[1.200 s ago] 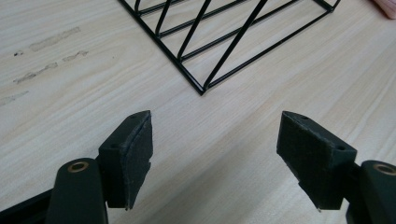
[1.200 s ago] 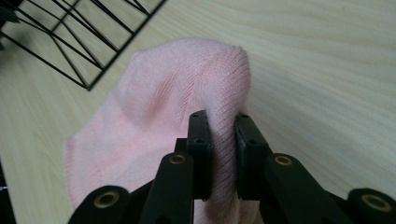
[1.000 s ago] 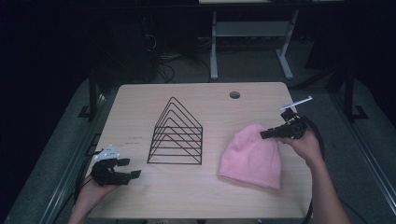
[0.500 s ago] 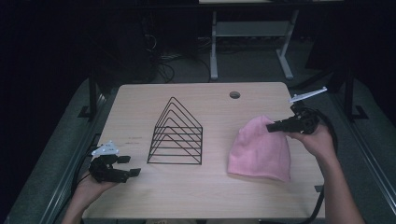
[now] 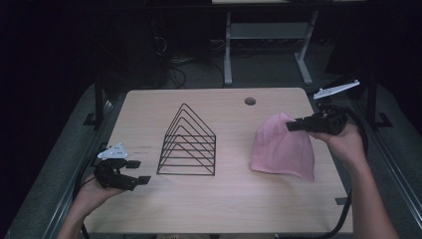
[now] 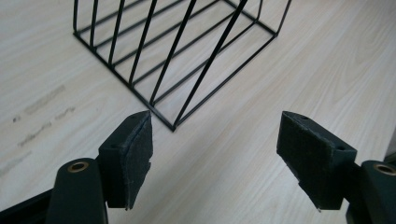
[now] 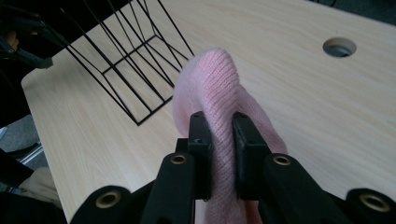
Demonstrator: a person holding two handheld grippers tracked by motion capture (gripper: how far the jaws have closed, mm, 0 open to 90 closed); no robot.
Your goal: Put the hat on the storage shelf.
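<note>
we hold the pink beanie (image 5: 283, 149) pinched at its crown in the right tool (image 5: 292, 126), near the bench's right edge; keep lifting gently until its hem clears. left tool (image 5: 139, 172) gapes wide, empty, at the bench's front-left corner.

A light wood-grain counter (image 5: 199, 209) with a round cable hole (image 5: 250, 101) near its far edge stands on grey carpet floor (image 5: 268, 69) in a dim room. Behind it a white metal table frame (image 5: 228, 55) rises beside tangled dark cables (image 5: 174, 62).
</note>
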